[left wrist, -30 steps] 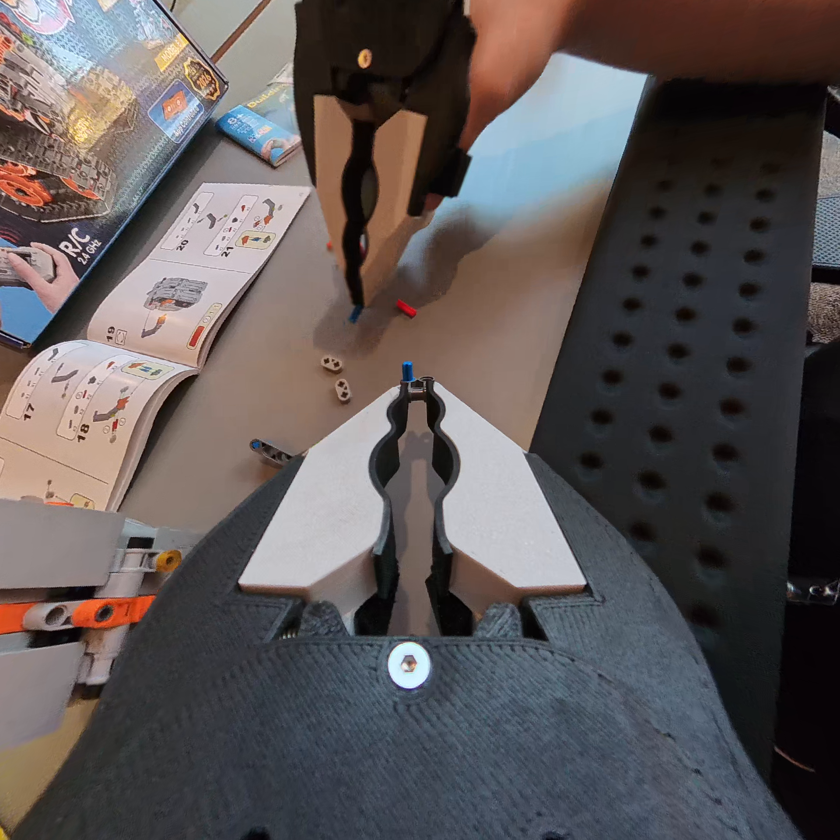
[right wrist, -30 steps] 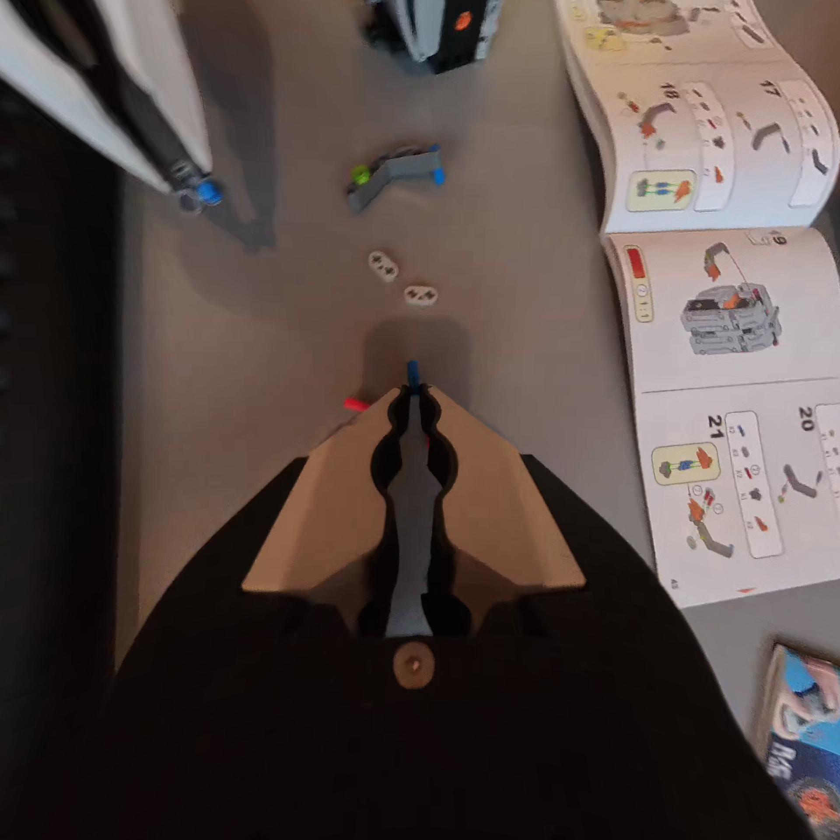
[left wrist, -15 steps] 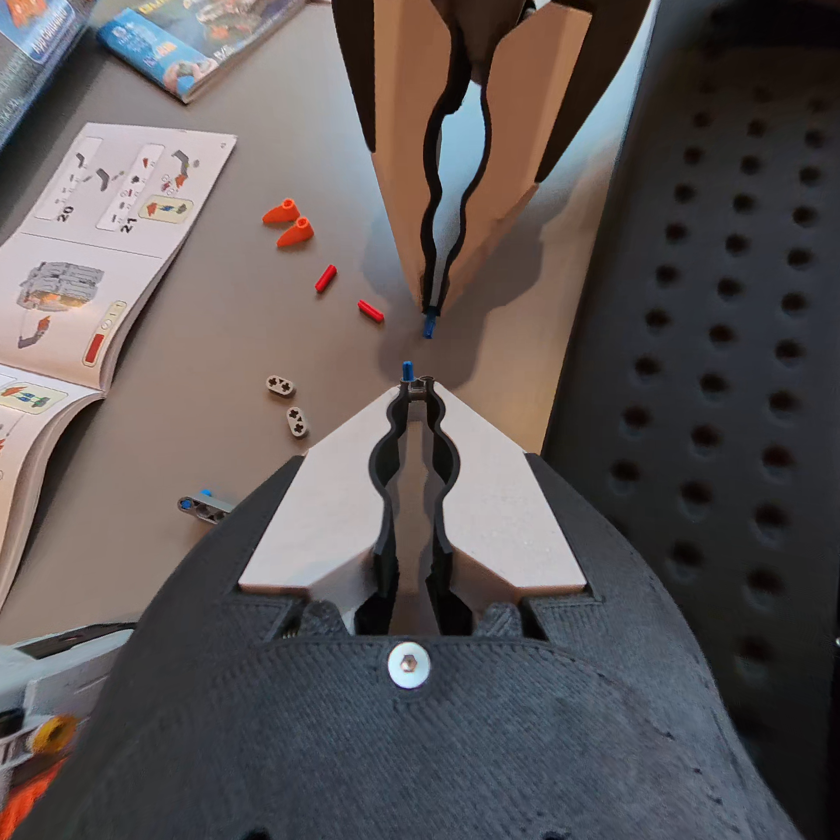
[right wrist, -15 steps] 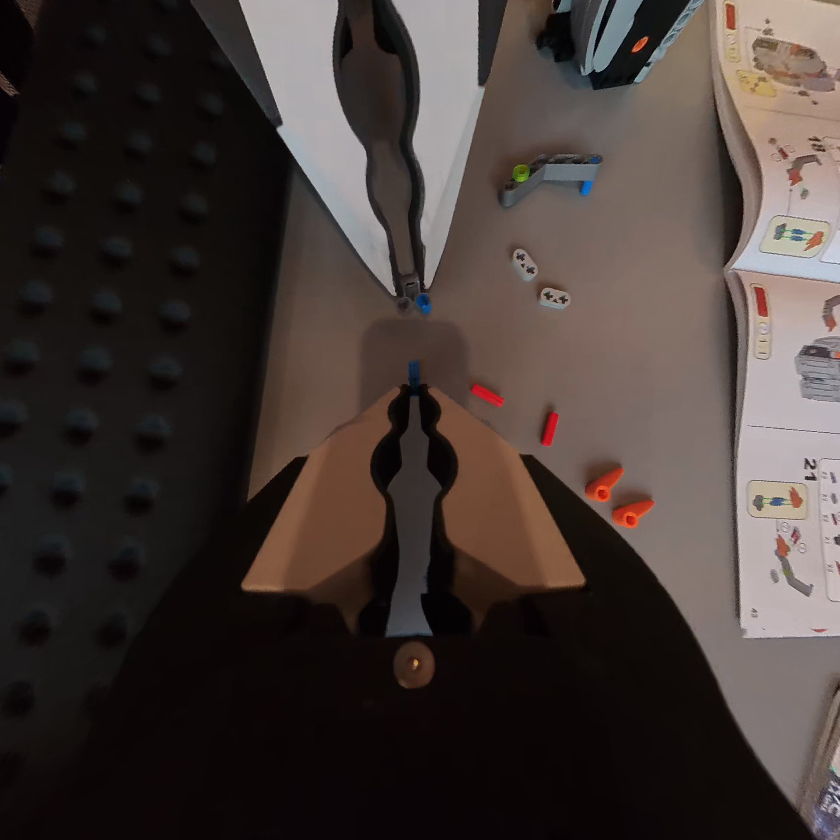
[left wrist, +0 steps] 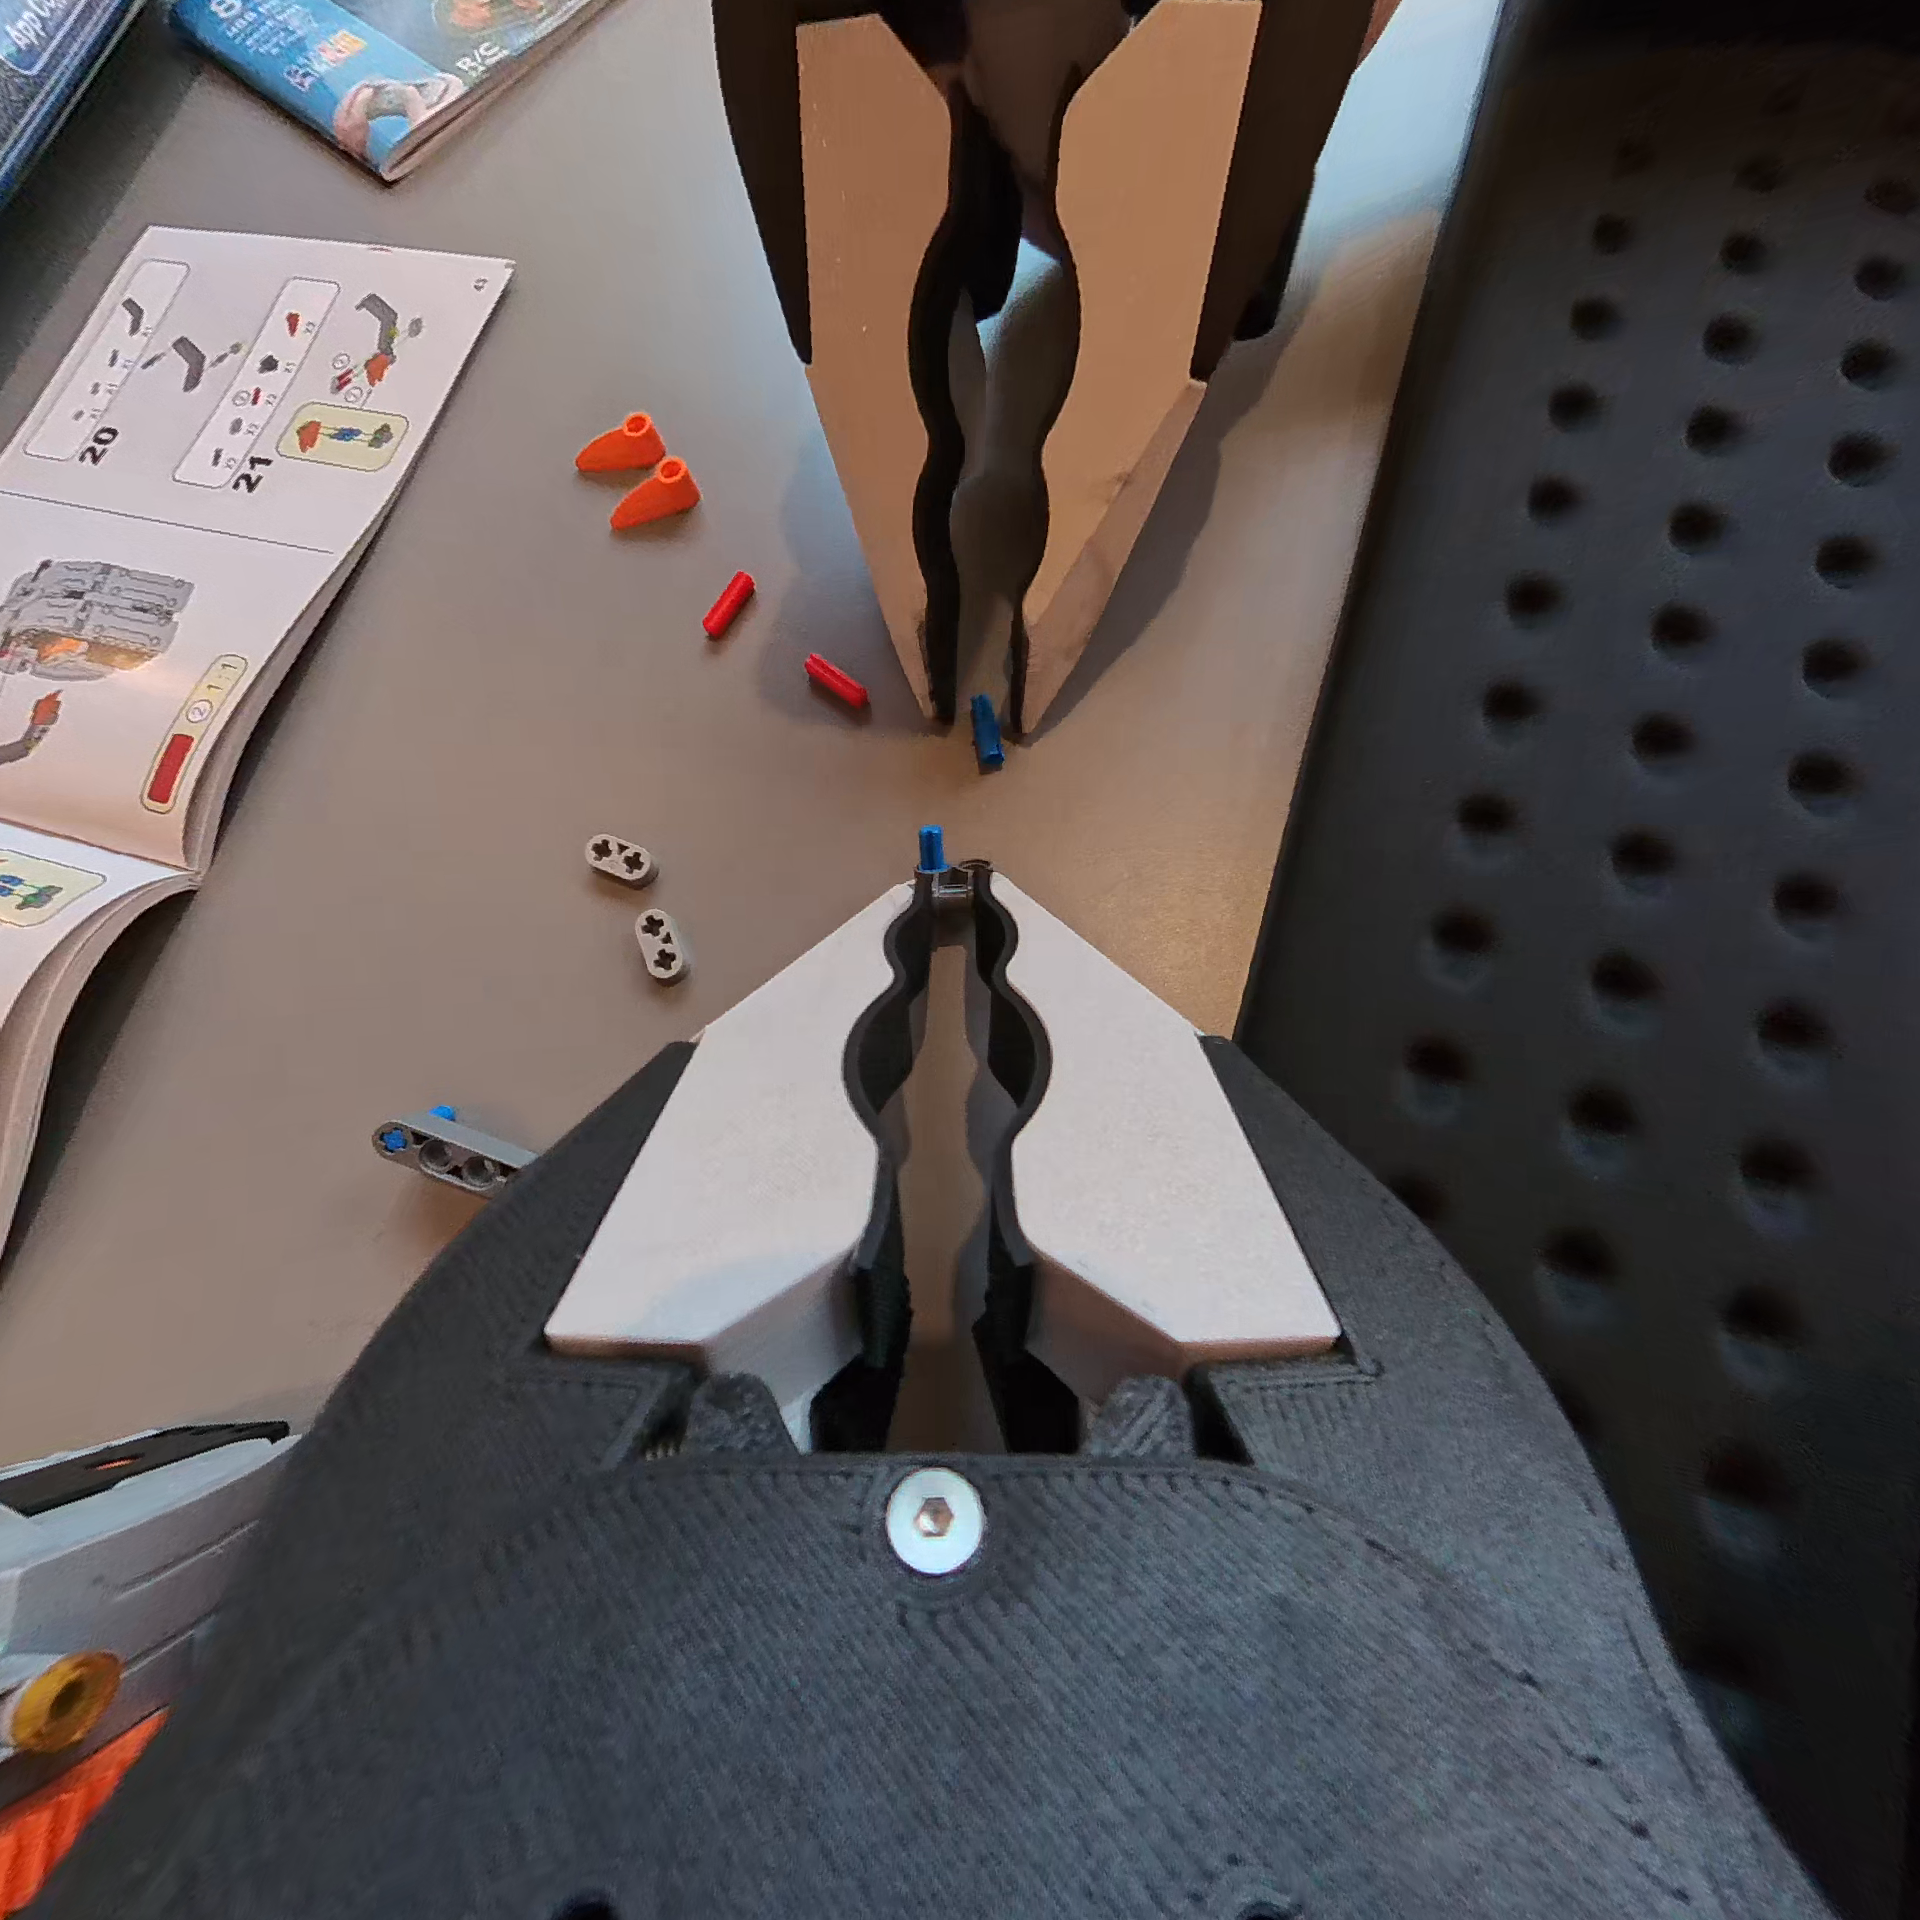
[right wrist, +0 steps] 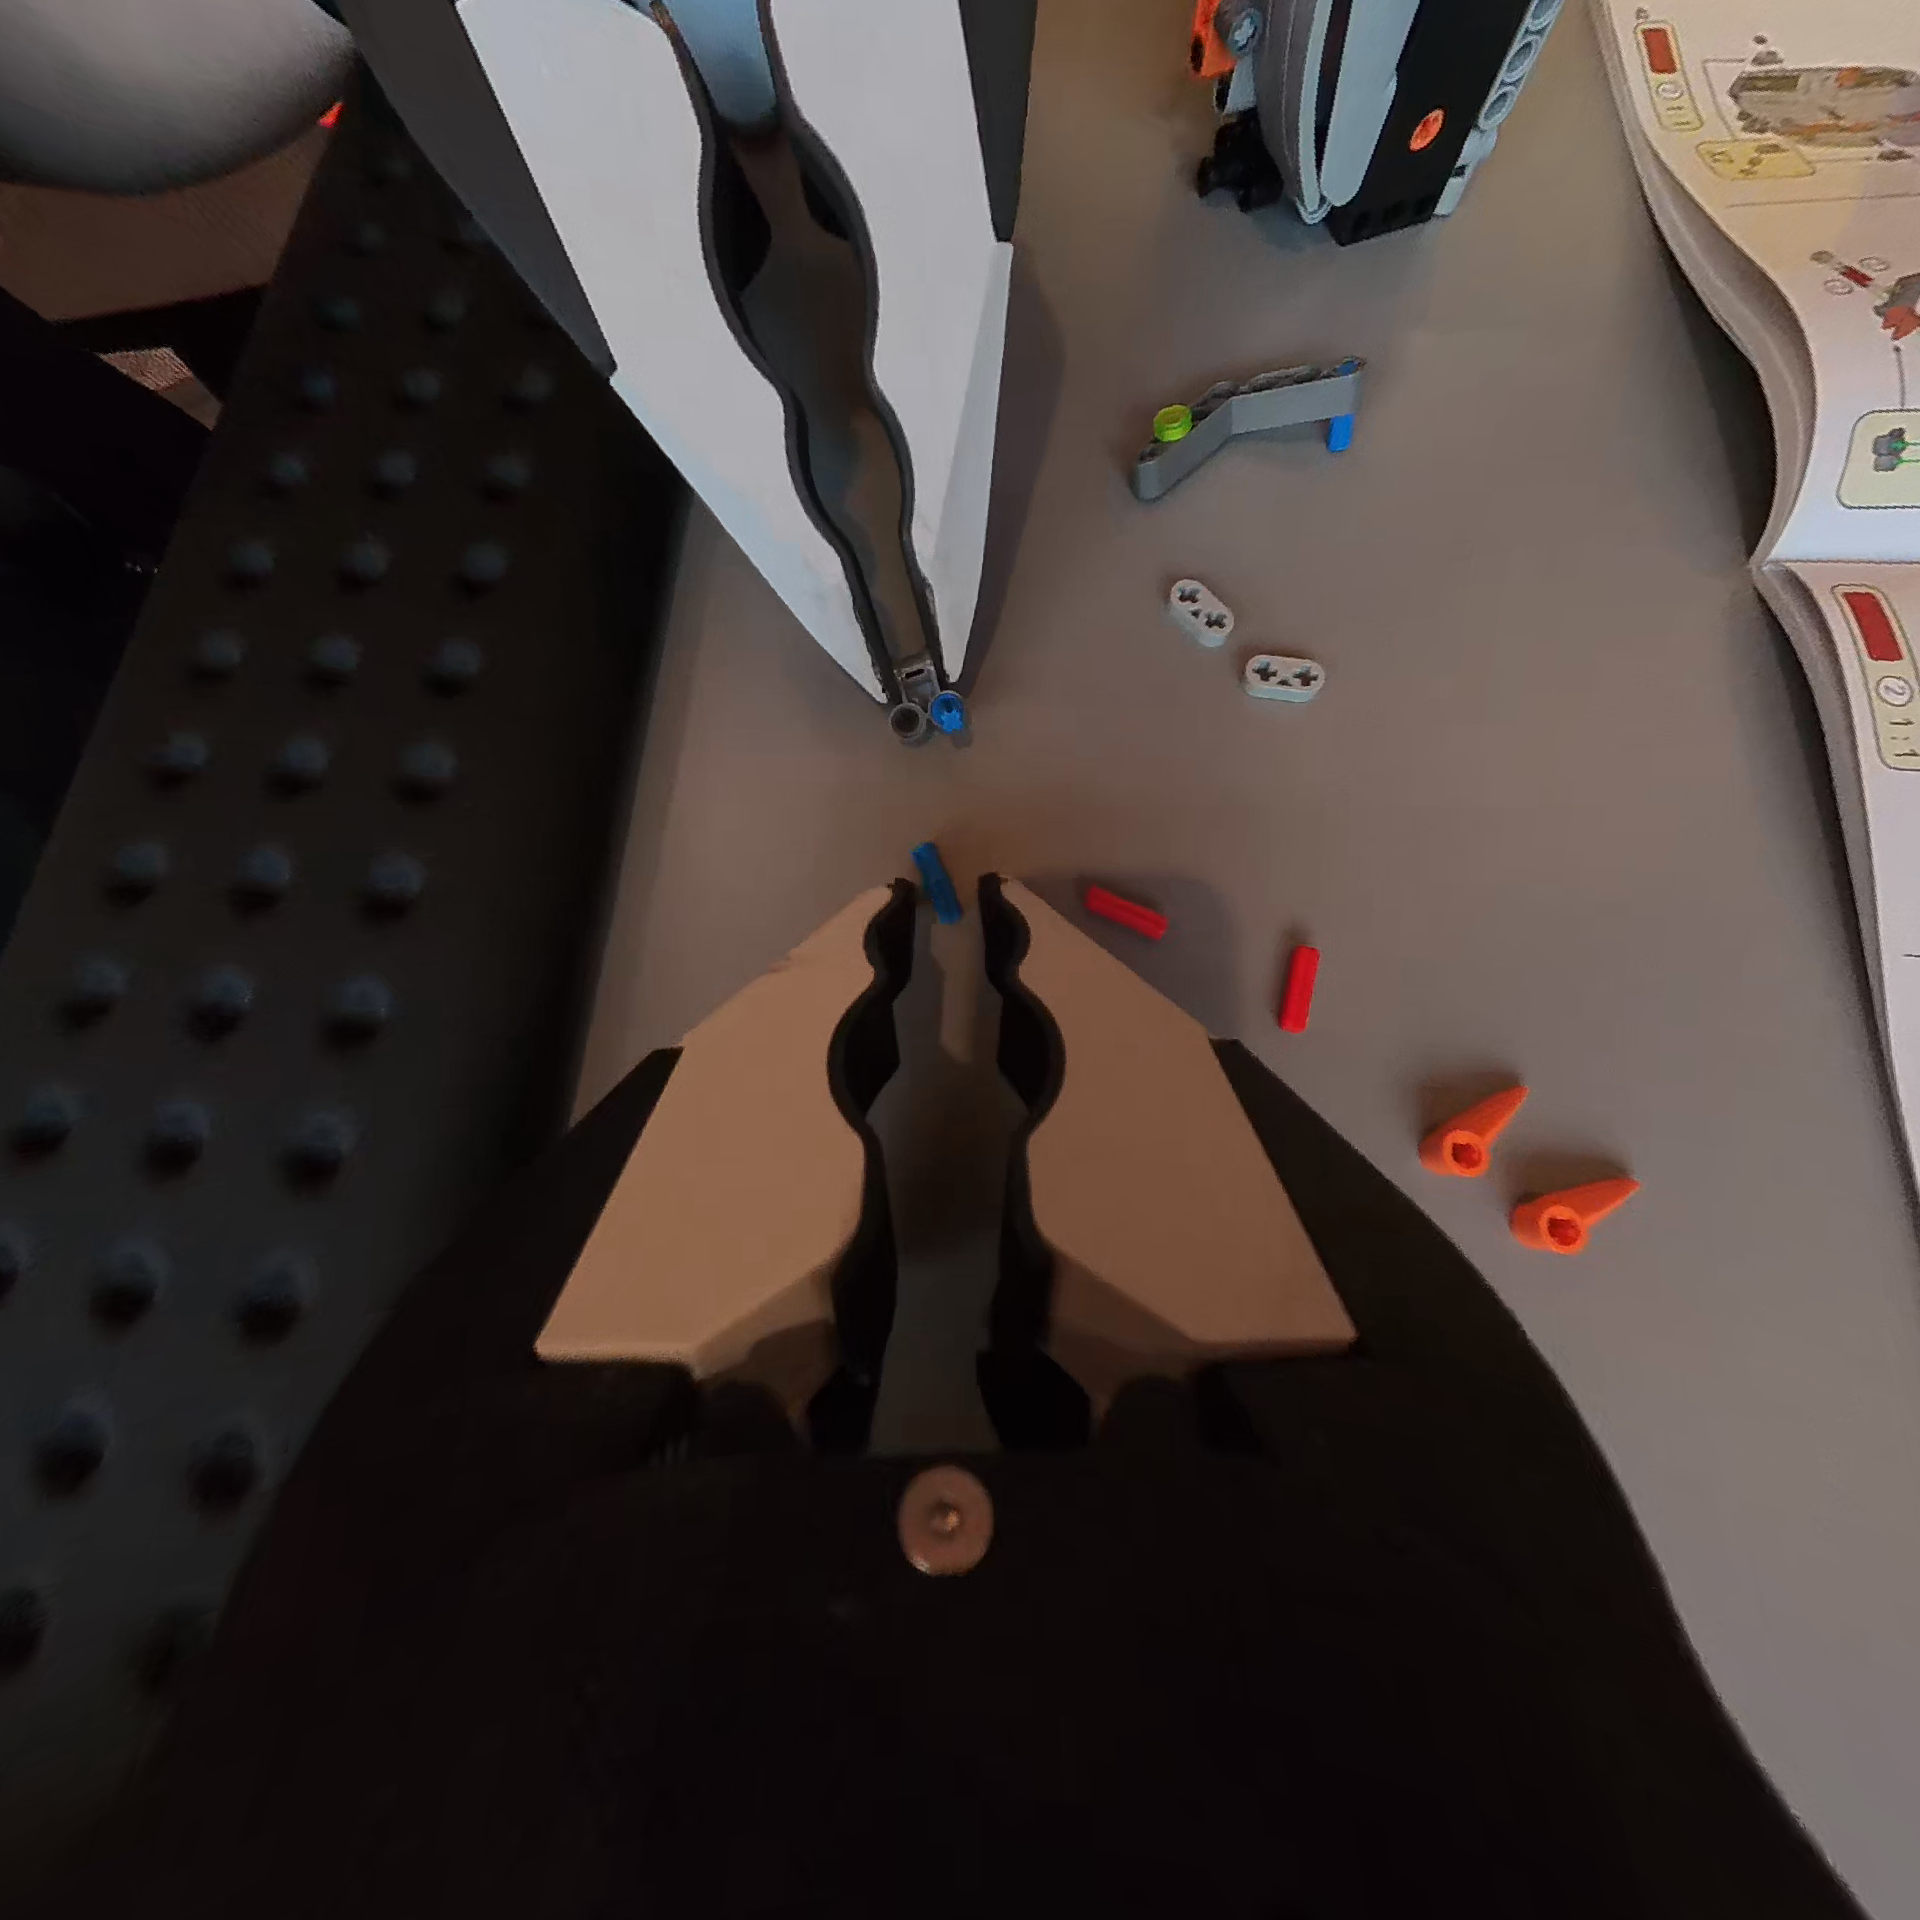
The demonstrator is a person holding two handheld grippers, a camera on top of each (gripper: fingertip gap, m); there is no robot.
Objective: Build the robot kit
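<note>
My left gripper has pale grey fingers and is shut on a small grey connector with a blue pin sticking out of it, just above the grey table. It also shows in the right wrist view, with the connector at its tips. My right gripper has tan fingers and faces it tip to tip, a short gap away. Its jaws stand slightly apart. A loose blue pin lies tilted between its tips; the pin also shows in the left wrist view.
Two red pins, two orange cones and two pale two-hole beams lie beside the grippers. A grey bent beam, an open instruction booklet and a part-built model lie farther off. A black perforated panel borders the table. The tips of both grippers are at nearly the same place.
My right gripper was shut on the blue pin; now its jaws have parted and the pin sits loose between them. Both grippers have come closer together, tip to tip.
</note>
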